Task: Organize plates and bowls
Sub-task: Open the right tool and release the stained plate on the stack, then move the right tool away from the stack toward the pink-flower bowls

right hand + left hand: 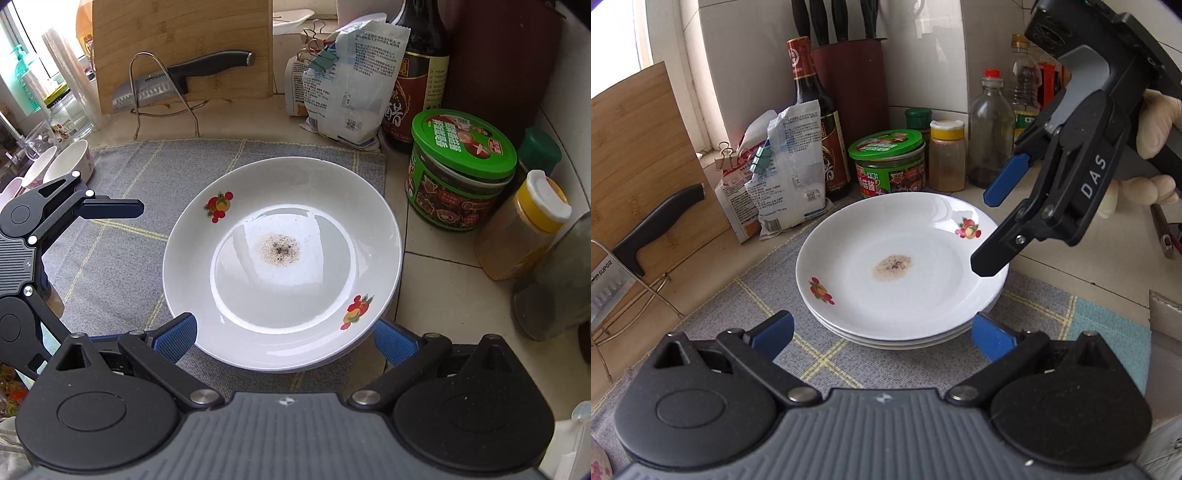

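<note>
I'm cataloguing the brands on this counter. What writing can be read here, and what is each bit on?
"SUPOR": on the blade of the cleaver in the wire rack.
"DAS": on the body of the right gripper, seen from the left wrist view.
Chinese print on the green-lidded jar, the dark sauce bottle and the clipped bags: too small or blurred to read.

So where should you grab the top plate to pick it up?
By its thin raised rim, on the near edge of the top plate, coming in low from the side. The rim overhangs the stack, and the open right gripper already straddles it.
</note>
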